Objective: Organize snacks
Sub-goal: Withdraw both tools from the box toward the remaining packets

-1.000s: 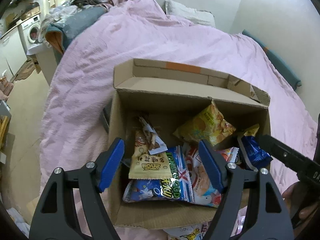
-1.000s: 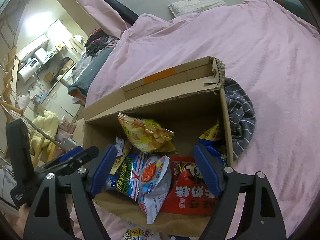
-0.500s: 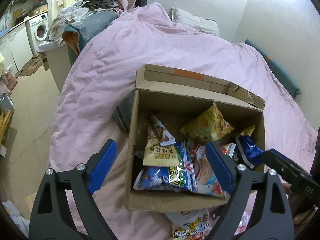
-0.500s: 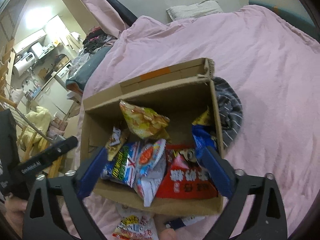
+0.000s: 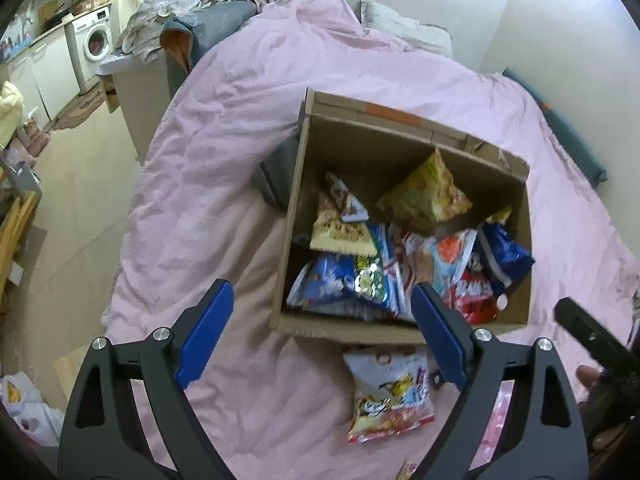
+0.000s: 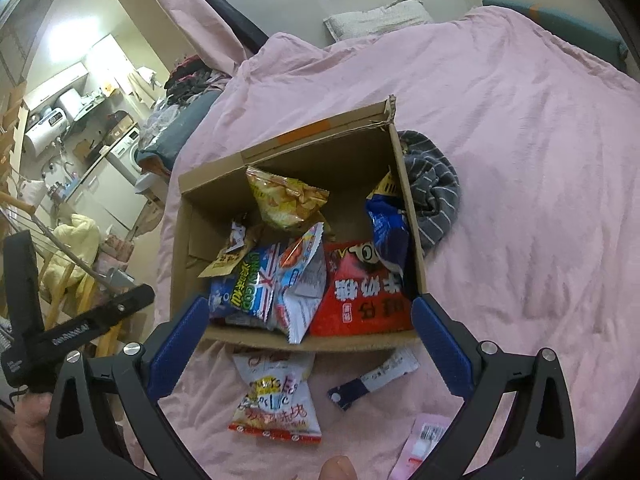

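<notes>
Both grippers are held wide open and empty. The left gripper (image 5: 322, 336) is seen at the bottom of the left view, its jaws spread over pink bedding and the box's near left corner; the right gripper (image 6: 310, 344) straddles the box's near wall at the bottom of the right view. Nothing is pressed by any blue pad.

A cardboard box (image 6: 186, 240) sits mid-frame on a pink quilt (image 6: 520, 160), filled with crumpled snack bags: a yellow bag (image 6: 286, 200) leaning at the back, a red bag (image 6: 360, 296) at the near right, a blue bag (image 6: 386, 232) against the right wall. Just outside the near wall, in the lower middle of the frame, a white bag (image 6: 276, 400) lies flat on the quilt, with a small dark sachet (image 6: 370, 380) to its right and a pink packet (image 6: 420, 444) at the bottom edge.

The loose bags are judged light, puffy and crinkly, with slippery film and brittle contents; a pinch at a flat crimped seam or corner would be safer than a squeeze on the belly. The sachet is thin and flat against soft fabric, so an edge would have to be scooped. The quilt is likely to give under pressure.
</notes>
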`<state>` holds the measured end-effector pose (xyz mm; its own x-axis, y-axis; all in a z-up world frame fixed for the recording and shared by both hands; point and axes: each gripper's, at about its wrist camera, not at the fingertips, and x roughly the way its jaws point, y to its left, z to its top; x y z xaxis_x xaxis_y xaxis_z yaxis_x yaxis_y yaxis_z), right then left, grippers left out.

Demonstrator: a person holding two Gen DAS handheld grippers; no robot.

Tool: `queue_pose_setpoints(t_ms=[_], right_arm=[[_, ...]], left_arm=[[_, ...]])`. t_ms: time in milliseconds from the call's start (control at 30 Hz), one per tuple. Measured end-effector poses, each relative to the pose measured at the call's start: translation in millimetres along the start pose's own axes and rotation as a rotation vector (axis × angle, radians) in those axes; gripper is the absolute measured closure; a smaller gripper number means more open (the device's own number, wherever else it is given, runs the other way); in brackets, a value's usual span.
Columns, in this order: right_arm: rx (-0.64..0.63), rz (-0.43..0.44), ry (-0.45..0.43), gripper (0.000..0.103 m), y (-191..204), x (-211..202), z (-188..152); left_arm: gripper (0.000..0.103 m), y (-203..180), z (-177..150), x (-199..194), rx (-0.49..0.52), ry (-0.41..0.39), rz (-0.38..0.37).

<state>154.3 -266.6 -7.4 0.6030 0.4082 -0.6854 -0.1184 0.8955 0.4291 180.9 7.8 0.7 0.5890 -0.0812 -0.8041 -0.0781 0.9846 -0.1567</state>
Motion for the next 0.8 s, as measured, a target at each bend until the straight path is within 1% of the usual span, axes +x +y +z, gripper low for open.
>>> queue_pose_setpoints(t_ms=[100, 167, 233, 367, 433, 500, 600, 633, 667, 700, 800], right_arm=[[0.008, -0.012, 0.001, 0.0, -2, -8, -8], [0.018, -0.025, 0.007, 0.0, -6, -11, -13], [0.03, -0.053, 0.014, 0.0, -11, -15, -18], [0.055, -0.068, 0.032, 0.0, -22, -21, -27], [0.067, -0.094, 0.044, 0.0, -29, -24, -33], [0.084, -0.1, 0.059, 0.0, -35, -25, -40], [0.094, -0.112, 0.109, 0.0, -44, -23, -49], [0.092, -0.113, 0.13, 0.0, -47, -21, -52], [0.092, -0.112, 0.146, 0.0, -50, -21, -54], [0.098, -0.115, 0.157, 0.0, -54, -21, -56], [0.122, -0.131, 0.188, 0.0, -68, -21, -64]], left_arm=[[0.015, -3, -12, -7, 0.037, -0.02, 0.025], [0.015, -5, -21, -7, 0.061, -0.01, 0.031], [0.015, -5, -31, -7, 0.057, -0.003, 0.011], [0.015, -3, -44, -7, 0.029, 0.029, -0.048], [0.015, -3, -50, -8, 0.018, 0.043, -0.054], [0.015, -4, -55, -9, 0.014, 0.047, -0.053], [0.015, -7, -62, -11, 0.013, 0.045, -0.07], [0.013, -10, -65, -11, 0.022, 0.041, -0.069], [0.006, -14, -67, -11, 0.033, 0.043, -0.068], [0.005, -17, -70, -9, 0.037, 0.052, -0.067], [0.005, -23, -76, -8, 0.048, 0.057, -0.07]])
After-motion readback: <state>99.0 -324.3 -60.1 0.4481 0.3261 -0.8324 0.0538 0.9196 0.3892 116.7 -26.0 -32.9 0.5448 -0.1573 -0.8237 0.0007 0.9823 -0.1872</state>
